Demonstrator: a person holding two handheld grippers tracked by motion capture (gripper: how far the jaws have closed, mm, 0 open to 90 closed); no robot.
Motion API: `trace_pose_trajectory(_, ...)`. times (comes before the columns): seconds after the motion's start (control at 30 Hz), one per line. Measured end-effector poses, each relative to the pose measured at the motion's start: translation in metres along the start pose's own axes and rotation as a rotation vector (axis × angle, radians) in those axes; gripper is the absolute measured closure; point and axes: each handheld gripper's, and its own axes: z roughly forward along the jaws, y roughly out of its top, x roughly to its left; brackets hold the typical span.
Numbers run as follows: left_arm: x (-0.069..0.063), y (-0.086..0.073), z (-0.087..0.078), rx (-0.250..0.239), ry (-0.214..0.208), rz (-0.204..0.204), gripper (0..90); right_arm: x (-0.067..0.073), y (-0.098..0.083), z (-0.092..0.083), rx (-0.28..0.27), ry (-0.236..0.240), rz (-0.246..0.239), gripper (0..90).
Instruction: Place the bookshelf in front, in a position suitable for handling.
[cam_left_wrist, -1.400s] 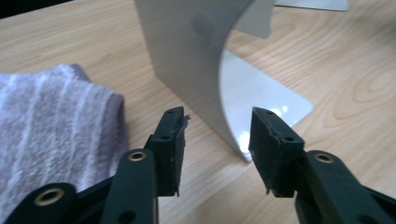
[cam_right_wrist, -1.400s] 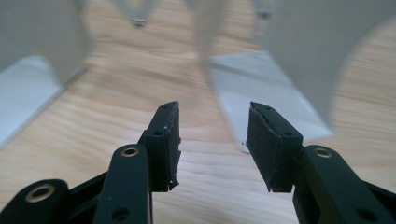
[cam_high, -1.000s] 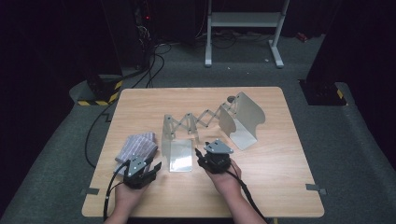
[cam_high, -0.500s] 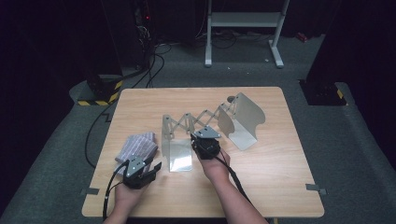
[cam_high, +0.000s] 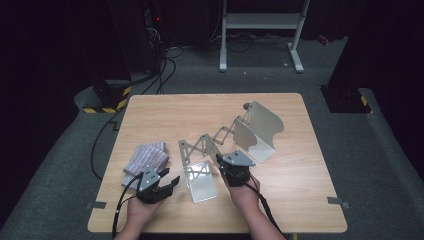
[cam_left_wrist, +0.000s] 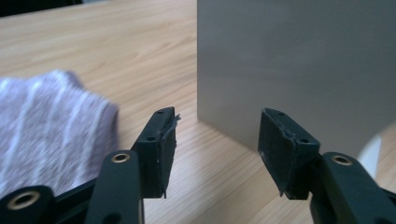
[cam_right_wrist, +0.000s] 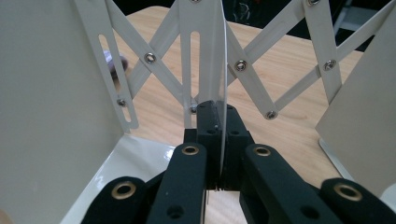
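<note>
Right hand-held gripper (cam_right_wrist: 219, 140) just clamped onto scissor bookend rack (cam_right_wrist: 210, 60) strut, left hand-held gripper (cam_left_wrist: 215, 140) opening empty, rack ready to reposition.

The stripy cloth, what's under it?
The stripy cloth lies on the wooden table. Its folds cover the spot beneath, so anything tucked under stays hidden.

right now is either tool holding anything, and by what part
The right tool is clamped on a thin upright strip of the expanding metal rack's scissor lattice, near its bottom. The left tool is open and holds nothing.
</note>
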Motion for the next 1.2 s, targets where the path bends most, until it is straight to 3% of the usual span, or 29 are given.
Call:
trace_pose_trajectory(0.27,-0.003,0.008,-0.007,-0.062,-0.043,0.005,37.1,0.008,-0.005,-0.007,-0.007,0.075,-0.013,89.3)
trace_pose_trajectory(0.4,-0.002,0.01,-0.008,-0.08,-0.053,-0.004,36.1,0.008,-0.005,-0.004,-0.013,0.085,-0.019,89.1)
trace_pose_trajectory(0.47,-0.002,0.012,-0.006,-0.078,-0.057,-0.005,35.5,0.007,-0.003,-0.001,-0.017,0.079,-0.021,86.9)
trace_pose_trajectory(0.57,-0.004,0.017,-0.001,-0.078,-0.067,-0.004,34.8,-0.003,0.0,0.002,-0.004,0.056,0.031,68.3)
trace_pose_trajectory(0.7,-0.01,0.023,0.008,-0.069,-0.072,0.012,34.0,-0.011,-0.002,-0.012,-0.017,0.001,0.041,60.3)
trace_pose_trajectory(0.9,-0.015,0.03,0.023,-0.066,-0.08,0.007,33.4,-0.021,-0.019,-0.038,-0.015,-0.059,0.037,60.0)
trace_pose_trajectory(1.03,-0.019,0.037,0.033,-0.061,-0.08,-0.002,34.0,-0.025,-0.03,-0.055,-0.034,-0.072,0.042,60.8)
trace_pose_trajectory(1.2,-0.027,0.046,0.047,-0.05,-0.065,0.006,36.6,-0.028,-0.044,-0.055,-0.005,-0.065,0.065,60.9)
